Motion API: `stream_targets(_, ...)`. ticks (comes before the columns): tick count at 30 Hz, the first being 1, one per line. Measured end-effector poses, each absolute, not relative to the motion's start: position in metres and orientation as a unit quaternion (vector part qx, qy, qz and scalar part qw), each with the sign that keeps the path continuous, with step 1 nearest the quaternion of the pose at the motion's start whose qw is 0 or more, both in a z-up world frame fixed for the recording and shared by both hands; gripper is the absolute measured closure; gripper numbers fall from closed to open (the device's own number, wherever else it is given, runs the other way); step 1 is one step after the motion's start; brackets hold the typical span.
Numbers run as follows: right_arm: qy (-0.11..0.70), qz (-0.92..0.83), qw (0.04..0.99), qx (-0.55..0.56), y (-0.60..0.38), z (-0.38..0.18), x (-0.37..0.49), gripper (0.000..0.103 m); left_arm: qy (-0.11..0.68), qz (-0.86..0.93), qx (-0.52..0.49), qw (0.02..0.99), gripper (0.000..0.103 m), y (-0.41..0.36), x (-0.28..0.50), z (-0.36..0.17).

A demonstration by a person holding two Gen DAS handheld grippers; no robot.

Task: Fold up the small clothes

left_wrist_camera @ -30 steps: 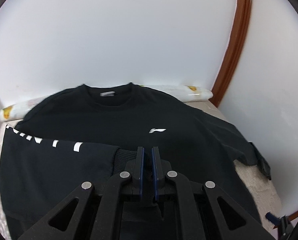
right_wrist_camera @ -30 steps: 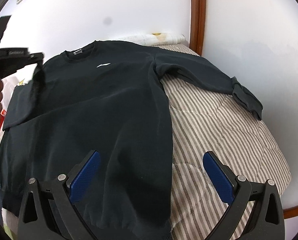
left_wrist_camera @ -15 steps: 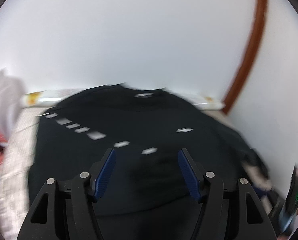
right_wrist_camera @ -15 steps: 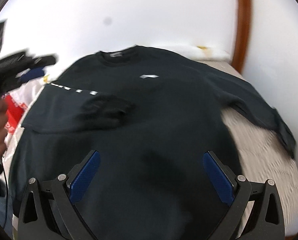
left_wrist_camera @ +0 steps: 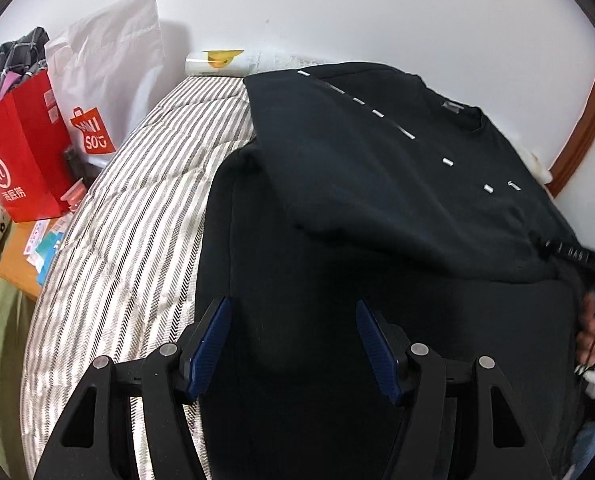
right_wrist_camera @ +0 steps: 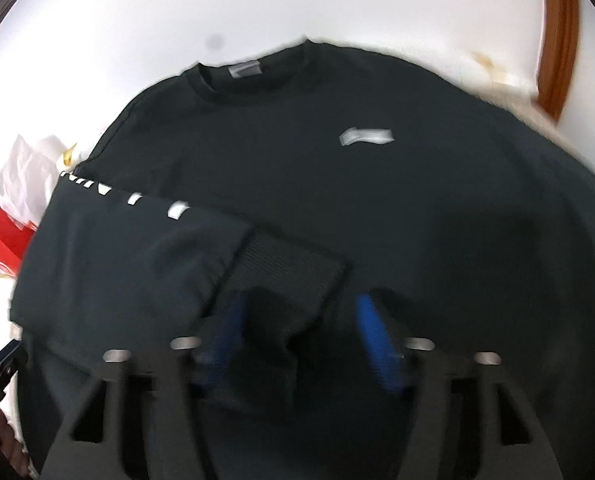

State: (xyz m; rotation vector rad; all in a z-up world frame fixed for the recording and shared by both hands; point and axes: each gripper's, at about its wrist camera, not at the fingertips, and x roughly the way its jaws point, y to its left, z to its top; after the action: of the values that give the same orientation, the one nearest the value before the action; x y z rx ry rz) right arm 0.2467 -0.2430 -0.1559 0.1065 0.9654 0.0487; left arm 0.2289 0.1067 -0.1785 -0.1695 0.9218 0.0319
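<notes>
Both grippers swing leftward across the black sweatshirt (right_wrist_camera: 337,208), and its lettered sleeve (right_wrist_camera: 137,248) now lies folded over the chest.

Left gripper (left_wrist_camera: 293,344) hovers over the hem, jaws released after letting the cuff go, nothing between them. Right gripper (right_wrist_camera: 297,340) is blurred; its jaws have just been closing and look parted over the ribbed cuff (right_wrist_camera: 289,264), pinching nothing. Sweatshirt sits on the striped bed (left_wrist_camera: 137,208), collar at twelve o'clock; red bag (left_wrist_camera: 21,160) at nine.
</notes>
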Motion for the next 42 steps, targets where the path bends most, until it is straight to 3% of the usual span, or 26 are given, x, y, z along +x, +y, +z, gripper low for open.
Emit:
stream_targets(14, 0.376, -0.020, 0.925, 0.046, -0.307, -0.088, 0.281, 0.092, 0.442, 0.031, -0.035, 0.896, 0.039, 0.098, 0.230, -0.186)
stream_targets(29, 0.418, -0.068, 0.903, 0.073, -0.365, -0.125, 0.270, 0.091, 0.444, 0.039, -0.029, 0.895, 0.035, 0.096, 0.229, -0.187)
stream_targets(37, 0.451, -0.102, 0.886, 0.047, -0.376, -0.134, 0.233, 0.078, 0.459, 0.041, -0.020, 0.887, 0.035, 0.100, 0.212, -0.182)
stream_targets(42, 0.453, -0.091, 0.886, 0.024, -0.380, -0.131, 0.164, 0.055, 0.467, 0.028, -0.046, 0.882, 0.035, 0.112, 0.187, -0.185)
